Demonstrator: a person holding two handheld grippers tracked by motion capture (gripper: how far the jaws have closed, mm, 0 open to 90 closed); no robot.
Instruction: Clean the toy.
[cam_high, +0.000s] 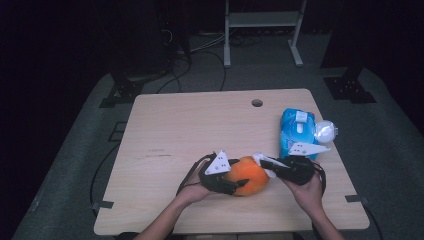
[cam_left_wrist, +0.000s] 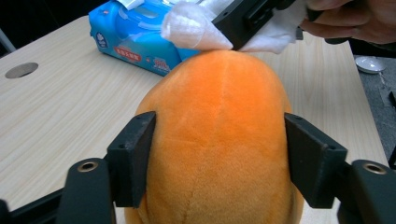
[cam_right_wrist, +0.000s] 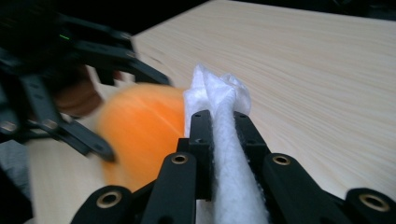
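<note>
Orange plush toy (cam_left_wrist: 219, 140), soft, light and best gripped across its broad middle, sat on the tabletop (cam_high: 190, 125) clamped between the left tongs (cam_left_wrist: 219, 158), while the right tongs (cam_right_wrist: 219, 126), pinched on a white wet wipe (cam_right_wrist: 224, 140), touched its far end.

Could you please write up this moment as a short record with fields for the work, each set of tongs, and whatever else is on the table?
work: wiping an orange plush toy with a white wipe
left tongs: jaws on either side of the toy
right tongs: shut on the wipe, its tip at the toy
also on table: blue wipes pack
</note>
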